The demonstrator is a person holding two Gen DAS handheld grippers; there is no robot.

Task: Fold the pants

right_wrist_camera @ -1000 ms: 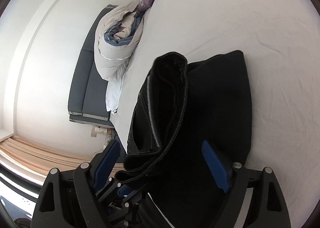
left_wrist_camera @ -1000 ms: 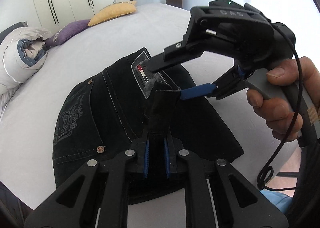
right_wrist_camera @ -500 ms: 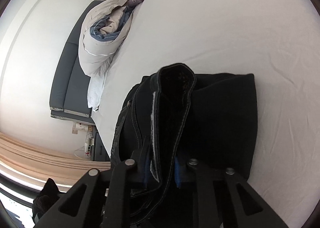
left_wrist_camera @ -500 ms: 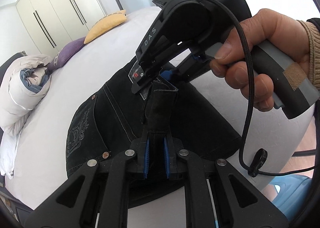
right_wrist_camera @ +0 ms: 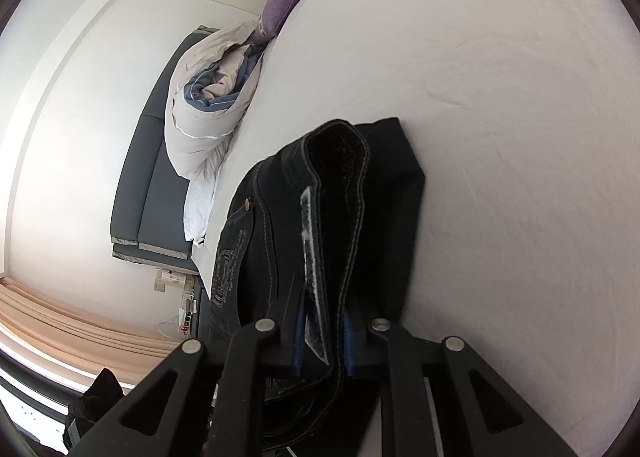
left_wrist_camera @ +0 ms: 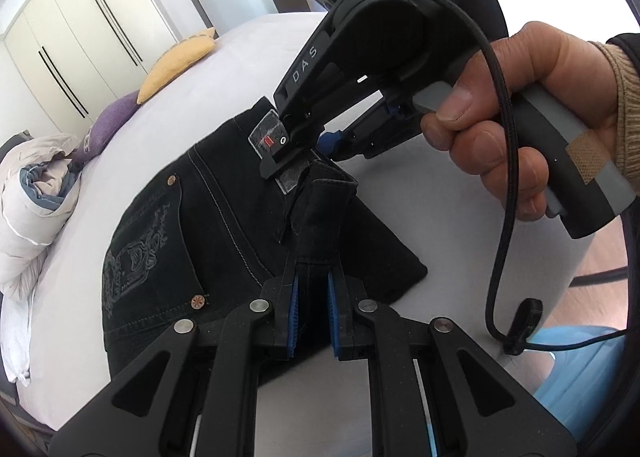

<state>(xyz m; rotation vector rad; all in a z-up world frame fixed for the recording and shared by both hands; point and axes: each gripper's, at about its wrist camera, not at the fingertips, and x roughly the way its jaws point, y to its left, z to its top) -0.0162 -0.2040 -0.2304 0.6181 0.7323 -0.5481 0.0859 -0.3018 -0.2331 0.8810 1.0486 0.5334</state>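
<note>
White bed (left_wrist_camera: 248, 57), yellow pillow (left_wrist_camera: 176, 69), purple pillow (left_wrist_camera: 108, 125), rolled duvet (right_wrist_camera: 208, 113), wardrobe (left_wrist_camera: 72, 41)

The black denim pants (left_wrist_camera: 224, 225) are lying folded on the white bed (left_wrist_camera: 280, 41), near its front edge, seat side up. An embroidered back pocket with copper rivets is showing, along with grey stitching and a clear size sticker (a red mark on it). Part of the waistband is standing up, raised off the bed.

Right gripper (right_wrist_camera: 322, 341) was clamped on the pants (right_wrist_camera: 340, 217) waistband, blue pads (right_wrist_camera: 298, 337) pinching denim. Pants lay folded on white bed (right_wrist_camera: 500, 97); duvet (right_wrist_camera: 208, 113), purple pillow (right_wrist_camera: 284, 5) beyond.
</note>
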